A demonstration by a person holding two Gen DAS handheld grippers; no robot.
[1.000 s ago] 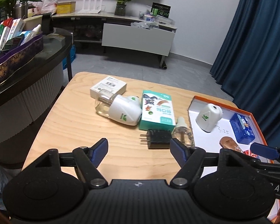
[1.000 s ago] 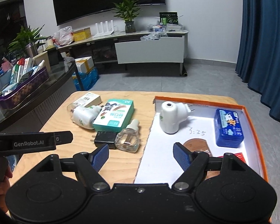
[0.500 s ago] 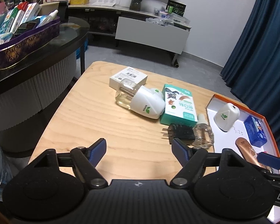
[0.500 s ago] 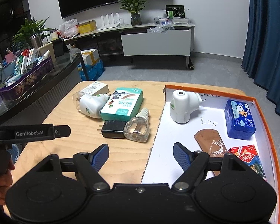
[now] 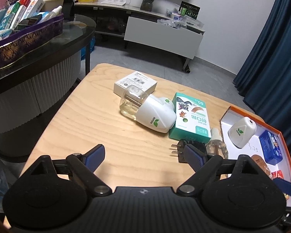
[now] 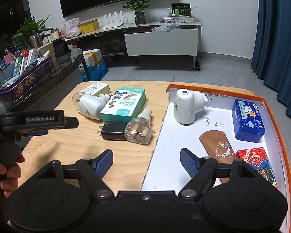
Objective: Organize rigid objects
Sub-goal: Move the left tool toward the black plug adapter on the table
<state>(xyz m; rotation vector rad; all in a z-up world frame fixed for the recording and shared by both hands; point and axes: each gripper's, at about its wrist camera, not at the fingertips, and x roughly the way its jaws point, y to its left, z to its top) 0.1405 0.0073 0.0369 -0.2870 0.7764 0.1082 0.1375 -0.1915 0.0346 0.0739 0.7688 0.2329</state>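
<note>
On the wooden table (image 5: 91,128) lie a white box (image 5: 135,83), a white plug-in vaporizer with a clear bottle (image 5: 147,112), a green box (image 5: 191,116), a black charger plug (image 6: 114,130) and a small clear bottle (image 6: 139,129). The orange-rimmed white tray (image 6: 184,165) holds a second white vaporizer (image 6: 186,106), a blue pack (image 6: 248,120), a brown case (image 6: 217,145) and a red box (image 6: 256,159). My left gripper (image 5: 143,156) hovers over bare wood, its jaws opening with nothing between them. My right gripper (image 6: 146,162) stands open over the tray's left edge, empty.
A dark counter (image 5: 48,48) with a purple basket of boxes (image 5: 25,36) stands to the left. A TV cabinet (image 6: 161,42) lines the far wall and blue curtains (image 5: 271,48) hang on the right. A hand (image 6: 2,170) holds the left gripper's handle.
My left gripper's jaws have spread wider, and its view has shifted so the table objects sit further right. The right gripper has stayed open and nearly still.
</note>
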